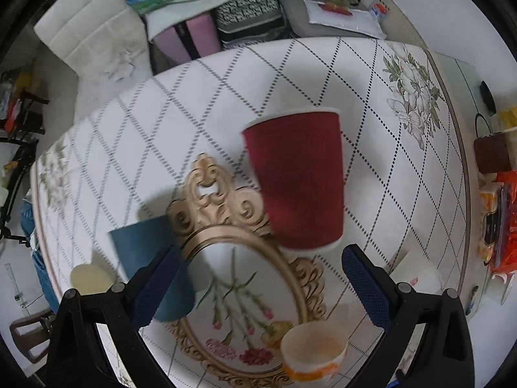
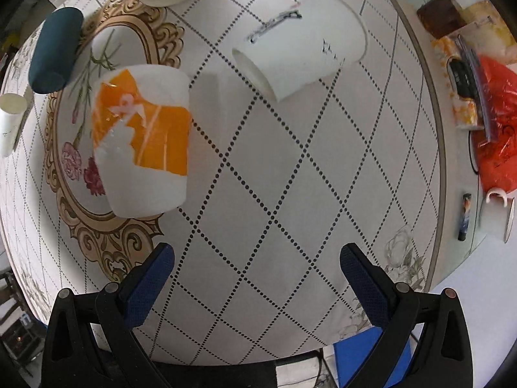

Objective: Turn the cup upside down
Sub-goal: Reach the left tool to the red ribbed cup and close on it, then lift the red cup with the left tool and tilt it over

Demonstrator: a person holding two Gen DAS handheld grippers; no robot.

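We see a ribbed matt paper red cup [image 1: 299,181], a smooth glossy orange-and-white cup [image 2: 143,142], a matt white cup [image 2: 303,45], dimpled blue pads [image 2: 147,291] on black plastic, and a smooth printed surface [image 2: 258,194].

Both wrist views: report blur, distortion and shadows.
Left wrist view: the ribbed red paper cup and the teal paper cup are motion-blurred; fisheye curves the table edge. Right wrist view: sharper, the orange-and-white cup casts a soft shadow to its right.
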